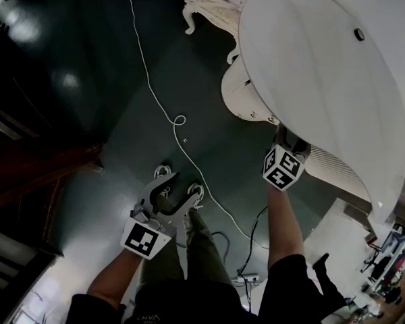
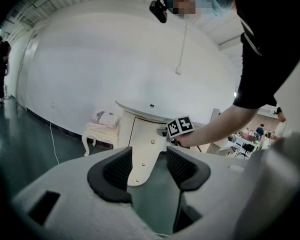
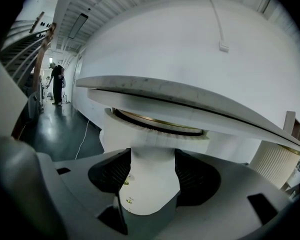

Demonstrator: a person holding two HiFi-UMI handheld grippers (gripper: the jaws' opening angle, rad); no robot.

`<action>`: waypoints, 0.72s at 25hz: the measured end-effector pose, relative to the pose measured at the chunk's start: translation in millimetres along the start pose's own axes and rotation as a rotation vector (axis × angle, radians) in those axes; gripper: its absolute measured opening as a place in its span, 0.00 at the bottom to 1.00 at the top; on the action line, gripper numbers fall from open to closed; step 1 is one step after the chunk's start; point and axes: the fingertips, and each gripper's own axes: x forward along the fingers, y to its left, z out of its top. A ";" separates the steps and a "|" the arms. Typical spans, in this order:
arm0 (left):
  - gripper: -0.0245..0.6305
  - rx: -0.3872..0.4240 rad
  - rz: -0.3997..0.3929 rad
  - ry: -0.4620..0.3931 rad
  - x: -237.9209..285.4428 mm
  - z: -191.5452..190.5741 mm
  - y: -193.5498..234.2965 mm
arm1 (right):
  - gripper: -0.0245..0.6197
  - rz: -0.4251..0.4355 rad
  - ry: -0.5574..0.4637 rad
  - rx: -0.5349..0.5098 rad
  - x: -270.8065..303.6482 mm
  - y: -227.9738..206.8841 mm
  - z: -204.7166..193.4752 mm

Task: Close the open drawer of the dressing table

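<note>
Dark floor [image 1: 88,79], white table [image 1: 310,66], drawer [image 3: 157,134] looks ajar
My left tongs [image 2: 149,166] and right tongs [image 3: 151,169] spread, empty; rigid drawer should slide, push its front

Dressing table [image 1: 324,66]: we see white all over, with small gold knobs [image 2: 151,141].
Floor [image 1: 108,59]: dark, glossy green.
Cable [image 1: 148,79]: white.
Left gripper [image 2: 149,169]: we note a pale grey body, black ribbed pads [image 2: 117,171] and a black-and-white square-marked cube.
Right gripper [image 3: 151,171]: the same grey and black.
Stool [image 2: 101,129]: cream, with a pinkish cushion.
Sleeve [image 2: 270,44]: black.
</note>
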 end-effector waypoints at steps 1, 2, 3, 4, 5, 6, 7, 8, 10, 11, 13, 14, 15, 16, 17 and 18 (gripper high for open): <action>0.37 -0.002 0.001 -0.002 0.4 0.3 0.8 | 0.45 -0.003 0.000 -0.006 2.3 -1.1 0.6; 0.37 -0.003 0.001 -0.002 0.6 0.6 1.4 | 0.45 -0.005 0.001 -0.012 4.7 -2.0 1.6; 0.37 -0.004 0.001 -0.002 0.8 1.0 2.0 | 0.45 -0.009 0.002 -0.017 7.1 -3.0 2.9; 0.37 -0.008 0.002 -0.001 1.1 1.4 2.4 | 0.45 -0.014 0.001 -0.020 9.3 -4.2 4.3; 0.37 -0.012 0.003 0.000 1.6 1.5 2.8 | 0.45 -0.022 -0.001 -0.020 11.2 -5.9 5.6; 0.37 -0.012 0.003 0.002 2.3 1.4 3.0 | 0.45 -0.031 -0.006 -0.021 12.8 -7.7 6.3; 0.37 -0.009 0.002 0.005 3.1 1.0 3.3 | 0.45 -0.039 -0.011 -0.023 13.9 -8.8 6.6; 0.37 -0.006 0.001 0.006 3.8 0.7 3.6 | 0.45 -0.045 -0.016 -0.026 14.6 -9.2 6.5; 0.37 -0.002 -0.001 0.008 4.8 0.7 4.8 | 0.45 -0.054 -0.021 -0.035 15.7 -8.7 6.1; 0.37 0.000 -0.002 0.009 5.2 0.9 5.6 | 0.45 -0.057 -0.023 -0.038 16.7 -8.6 6.2; 0.37 -0.008 0.001 0.011 5.9 0.7 7.2 | 0.46 -0.059 -0.023 -0.037 19.2 -9.5 7.0; 0.37 -0.012 0.002 0.012 6.1 0.5 8.1 | 0.47 -0.059 -0.023 -0.035 20.1 -9.8 7.2; 0.37 -0.012 0.003 0.013 6.3 0.3 8.9 | 0.47 -0.059 -0.024 -0.034 20.4 -9.8 7.2; 0.37 -0.010 0.003 0.014 6.5 0.2 9.2 | 0.47 -0.059 -0.025 -0.033 20.2 -9.8 7.2; 0.37 -0.008 0.002 0.016 6.7 0.2 9.0 | 0.47 -0.058 -0.026 -0.033 19.8 -9.9 7.2; 0.37 -0.007 0.000 0.017 7.1 0.4 8.5 | 0.47 -0.057 -0.027 -0.033 19.3 -9.9 7.4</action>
